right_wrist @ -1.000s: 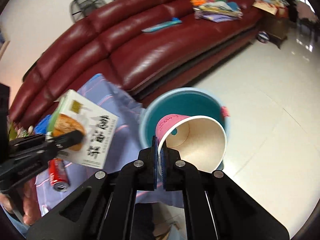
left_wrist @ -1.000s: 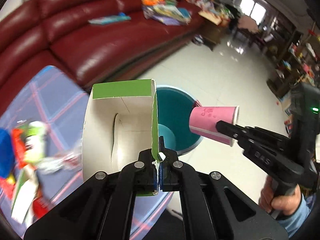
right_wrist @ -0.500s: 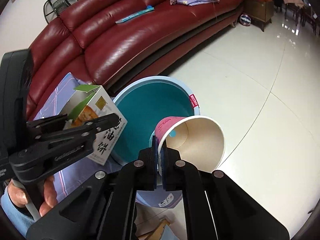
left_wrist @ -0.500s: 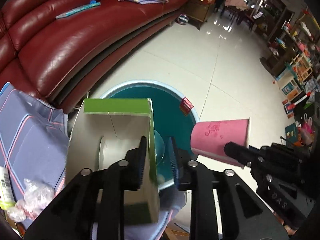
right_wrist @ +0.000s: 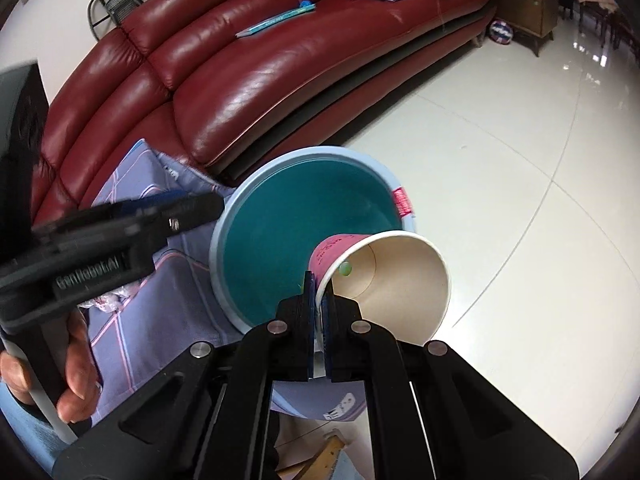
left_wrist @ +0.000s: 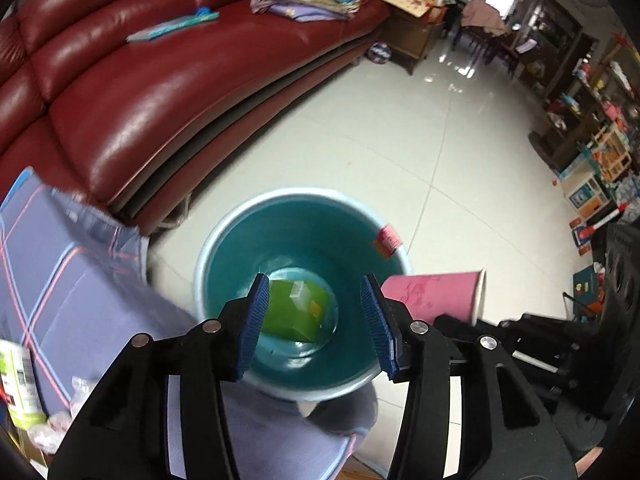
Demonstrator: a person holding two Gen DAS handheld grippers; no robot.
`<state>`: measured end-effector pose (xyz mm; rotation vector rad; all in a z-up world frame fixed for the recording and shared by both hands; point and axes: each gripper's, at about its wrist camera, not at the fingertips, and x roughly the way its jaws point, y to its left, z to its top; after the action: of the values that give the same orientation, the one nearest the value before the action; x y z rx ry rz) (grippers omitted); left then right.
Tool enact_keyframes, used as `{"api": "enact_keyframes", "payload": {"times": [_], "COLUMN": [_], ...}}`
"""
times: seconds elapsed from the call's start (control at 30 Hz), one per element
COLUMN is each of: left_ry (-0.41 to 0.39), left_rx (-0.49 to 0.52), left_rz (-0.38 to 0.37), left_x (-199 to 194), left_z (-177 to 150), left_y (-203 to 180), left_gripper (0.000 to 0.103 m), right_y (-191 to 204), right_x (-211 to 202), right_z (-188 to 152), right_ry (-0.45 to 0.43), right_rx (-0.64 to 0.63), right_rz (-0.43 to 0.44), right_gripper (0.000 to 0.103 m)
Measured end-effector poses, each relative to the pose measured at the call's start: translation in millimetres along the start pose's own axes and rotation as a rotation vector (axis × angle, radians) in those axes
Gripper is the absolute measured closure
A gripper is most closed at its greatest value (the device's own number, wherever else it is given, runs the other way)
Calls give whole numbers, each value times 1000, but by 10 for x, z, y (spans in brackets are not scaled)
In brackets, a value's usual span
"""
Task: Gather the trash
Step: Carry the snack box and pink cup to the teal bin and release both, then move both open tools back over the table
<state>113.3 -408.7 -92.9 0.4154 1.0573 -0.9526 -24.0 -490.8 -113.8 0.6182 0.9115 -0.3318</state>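
A teal bin (left_wrist: 224, 256) with a pale blue rim stands on the floor by the table edge; it also shows in the right wrist view (right_wrist: 280, 216). A green carton (left_wrist: 298, 312) lies at its bottom. My left gripper (left_wrist: 316, 324) is open and empty above the bin mouth. My right gripper (right_wrist: 319, 320) is shut on the rim of a pink paper cup (right_wrist: 384, 280), held on its side over the bin's right edge. The cup also shows in the left wrist view (left_wrist: 436, 292).
A blue plaid tablecloth (left_wrist: 52, 280) covers the table at left, with a green bottle (left_wrist: 18, 384) and plastic wrap on it. A red leather sofa (left_wrist: 160, 92) runs behind the bin, carrying a book and folded clothes. Shelves and toys stand at far right.
My left gripper opened and let go of the green carton, which dropped into the bin. Both grippers moved over the bin. The right gripper kept hold of the cup.
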Motion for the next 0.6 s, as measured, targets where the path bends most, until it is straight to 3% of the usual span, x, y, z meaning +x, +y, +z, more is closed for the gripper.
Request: {"api": "enact_keyframes", "payload": {"times": [0.07, 0.17, 0.27, 0.3, 0.4, 0.6], "left_ry": [17, 36, 35, 34, 24, -16], "left_rx": [-17, -41, -78, -102, -150, -188], "left_rz": [20, 69, 98, 113, 104, 130], "left_x": [11, -14, -60, -89, -185, -457], "left_z": [-93, -262, -399, -436, -511, -629], "left_y": [94, 242, 375, 444, 585, 737], "left_gripper": [51, 37, 26, 20, 10, 7], "right_y": [51, 153, 202, 202, 198, 208], "right_x": [63, 195, 245, 234, 187, 96], "right_z": [14, 39, 31, 28, 8, -72], "right_ry": [18, 59, 67, 57, 42, 37], "right_rx": [-14, -28, -23, -18, -3, 0], "right_rz": [10, 35, 21, 19, 12, -37], "right_gripper": [99, 93, 44, 34, 27, 21]}}
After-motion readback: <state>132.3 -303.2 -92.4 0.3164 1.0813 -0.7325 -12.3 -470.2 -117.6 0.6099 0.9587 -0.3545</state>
